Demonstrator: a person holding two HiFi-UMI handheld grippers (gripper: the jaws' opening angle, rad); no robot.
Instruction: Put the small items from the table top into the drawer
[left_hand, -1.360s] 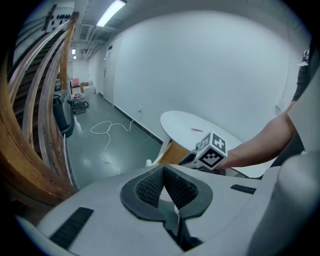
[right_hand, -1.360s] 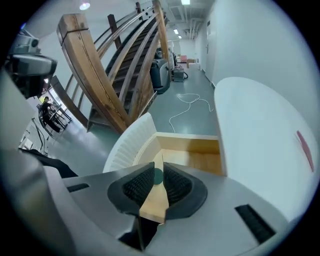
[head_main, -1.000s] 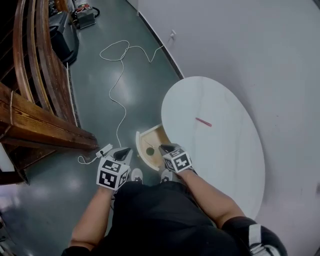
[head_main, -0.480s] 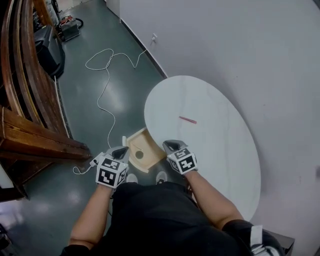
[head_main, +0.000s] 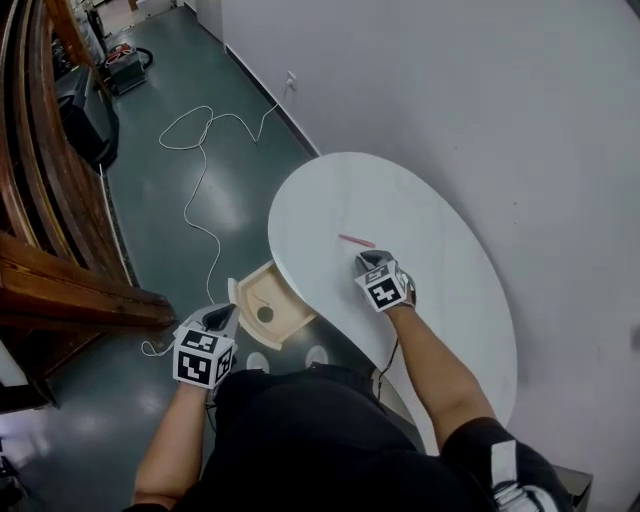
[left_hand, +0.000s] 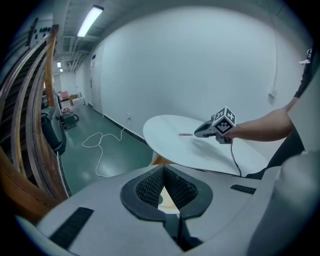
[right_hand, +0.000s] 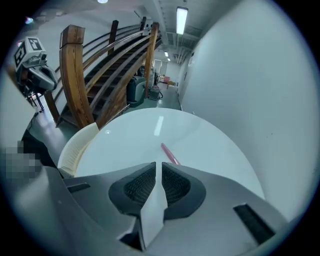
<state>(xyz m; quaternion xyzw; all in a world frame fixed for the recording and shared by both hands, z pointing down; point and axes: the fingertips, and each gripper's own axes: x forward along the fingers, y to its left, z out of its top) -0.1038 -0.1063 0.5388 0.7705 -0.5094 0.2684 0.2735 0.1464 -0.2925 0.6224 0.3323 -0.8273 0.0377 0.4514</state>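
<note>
A thin pink stick (head_main: 356, 241) lies on the white oval table (head_main: 440, 260); it also shows in the right gripper view (right_hand: 170, 153) and the left gripper view (left_hand: 186, 134). My right gripper (head_main: 374, 268) hovers over the table just short of the stick, its jaws (right_hand: 158, 164) a narrow slit apart with nothing between them. Under the table's left edge a wooden drawer (head_main: 285, 290) stands pulled out, with a small round item (head_main: 265, 314) inside. My left gripper (head_main: 218, 322) is shut and empty (left_hand: 163, 169), just left of the drawer.
A white cable (head_main: 200, 190) loops over the green floor. Curved wooden beams (head_main: 60, 270) fill the left side. A white wall runs behind the table. The person's shoes (head_main: 318, 355) stand beside the drawer.
My right gripper has risen from the drawer and moved over the table towards the pink stick. The left gripper has drawn back left of the drawer.
</note>
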